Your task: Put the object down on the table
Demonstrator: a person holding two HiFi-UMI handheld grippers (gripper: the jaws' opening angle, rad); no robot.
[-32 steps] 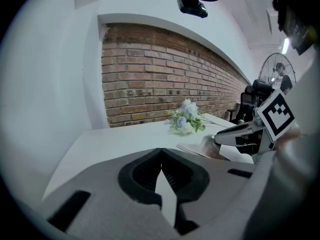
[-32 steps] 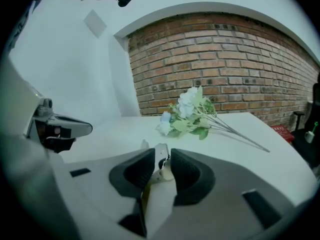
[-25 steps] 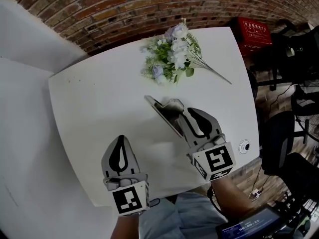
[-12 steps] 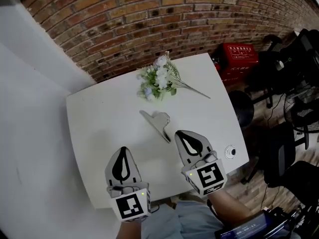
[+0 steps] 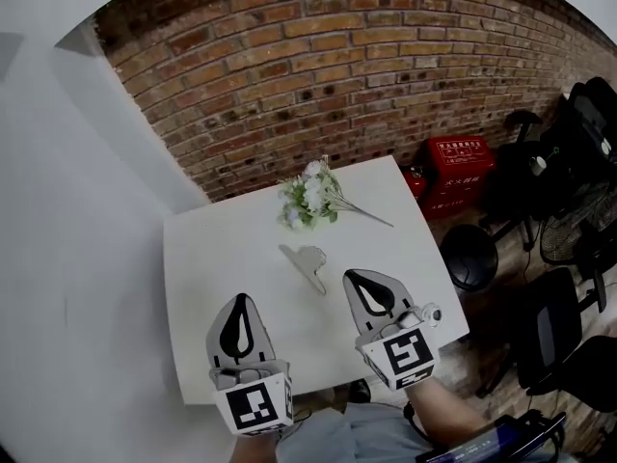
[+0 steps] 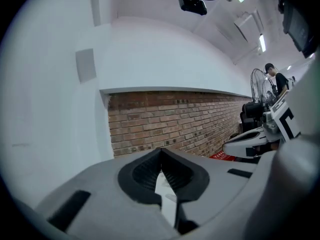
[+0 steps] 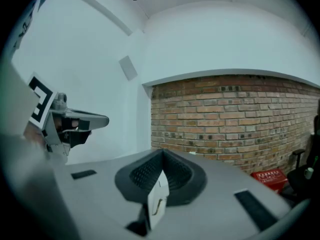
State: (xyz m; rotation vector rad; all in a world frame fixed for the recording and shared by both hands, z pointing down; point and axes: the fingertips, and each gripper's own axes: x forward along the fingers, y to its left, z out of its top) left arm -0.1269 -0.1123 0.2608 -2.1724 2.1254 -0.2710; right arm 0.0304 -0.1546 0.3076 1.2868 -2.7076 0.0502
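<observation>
**Object on the table, both grippers clear of it**

Left gripper [image 5: 239,309]: jaws together, nothing in them, held over the near table edge. The flat grey object [image 5: 305,262] lies on the white table [image 5: 207,287], ahead of both tools and apart from them. Its long axis runs from far-left to near-right. Right gripper [image 5: 362,285]: the nearer of the two, jaws just closing and now together, nothing between them. Judged: the put-down looks done.

Table top smooth, with a bunch of pale artificial flowers [image 5: 310,201] near the far edge. Brick wall [image 5: 318,75] behind, red crate [image 5: 461,162] and black office chairs [image 5: 554,326] at right.
</observation>
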